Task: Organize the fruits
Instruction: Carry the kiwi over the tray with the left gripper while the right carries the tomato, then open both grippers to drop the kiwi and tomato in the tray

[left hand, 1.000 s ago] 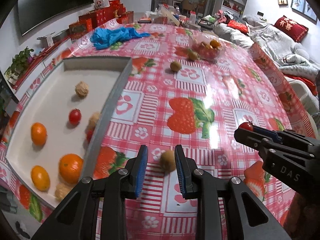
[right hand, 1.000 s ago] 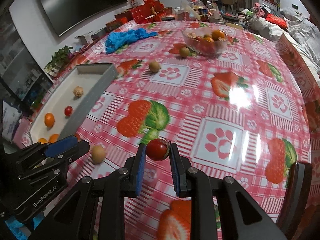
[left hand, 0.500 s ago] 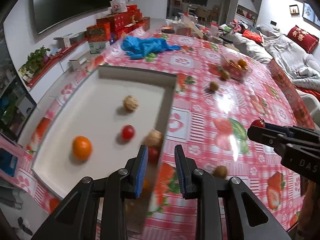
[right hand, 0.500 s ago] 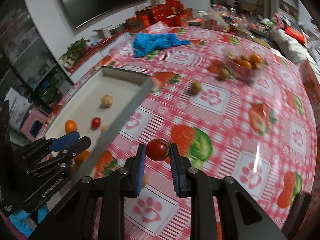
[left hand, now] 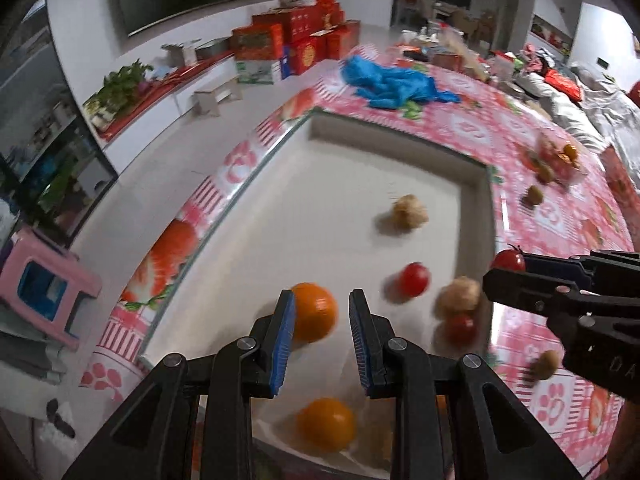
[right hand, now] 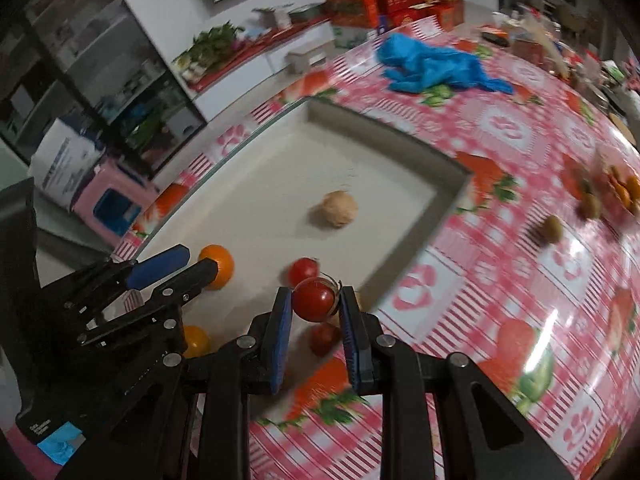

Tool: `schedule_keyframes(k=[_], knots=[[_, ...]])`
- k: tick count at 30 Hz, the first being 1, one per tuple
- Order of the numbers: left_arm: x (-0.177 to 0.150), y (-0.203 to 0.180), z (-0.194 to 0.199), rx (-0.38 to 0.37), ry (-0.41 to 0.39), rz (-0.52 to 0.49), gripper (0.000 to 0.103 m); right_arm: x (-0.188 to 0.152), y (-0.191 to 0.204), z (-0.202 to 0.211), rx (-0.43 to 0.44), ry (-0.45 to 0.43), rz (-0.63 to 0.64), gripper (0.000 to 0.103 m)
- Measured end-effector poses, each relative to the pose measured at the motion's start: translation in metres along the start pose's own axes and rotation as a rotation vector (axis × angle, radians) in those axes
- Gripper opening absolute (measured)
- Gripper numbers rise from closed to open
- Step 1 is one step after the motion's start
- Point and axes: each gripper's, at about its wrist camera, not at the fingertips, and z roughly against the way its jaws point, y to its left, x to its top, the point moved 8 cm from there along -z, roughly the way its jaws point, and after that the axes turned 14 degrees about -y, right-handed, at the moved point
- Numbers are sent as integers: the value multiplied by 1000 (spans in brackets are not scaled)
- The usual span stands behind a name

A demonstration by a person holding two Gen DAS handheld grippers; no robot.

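Right gripper [right hand: 314, 306] clenched on tomato [right hand: 313, 299] above tray [right hand: 448, 200] edge; left gripper [left hand: 321, 330] closed, empty. Risk: early release, tomato rolls toward 3 o'clock off tray.

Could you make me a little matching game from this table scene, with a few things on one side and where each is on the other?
Things:
1. cherry tomato
2. blue gloves
3. beige round fruit
4. glass bowl

Places:
A. lying alone toward the far part of the white tray
B. far across the tablecloth, holding oranges
C. pinched in the right claw
D. in a heap on the cloth beyond the tray's far corner

Pairs: 1-C, 2-D, 3-A, 4-B
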Motion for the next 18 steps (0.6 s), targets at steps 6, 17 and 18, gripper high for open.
schedule_keyframes(k=[6,17,18], knots=[[-8,8,-10,-3,33,29,50,-2,8,-15,6,44,19,37],[-3,16,-4,1,1,53,76,12,4,-3,-22,6,24,79],[-3,16,-4,-1,2,53,80,13,4,-3,-22,7,23,79]])
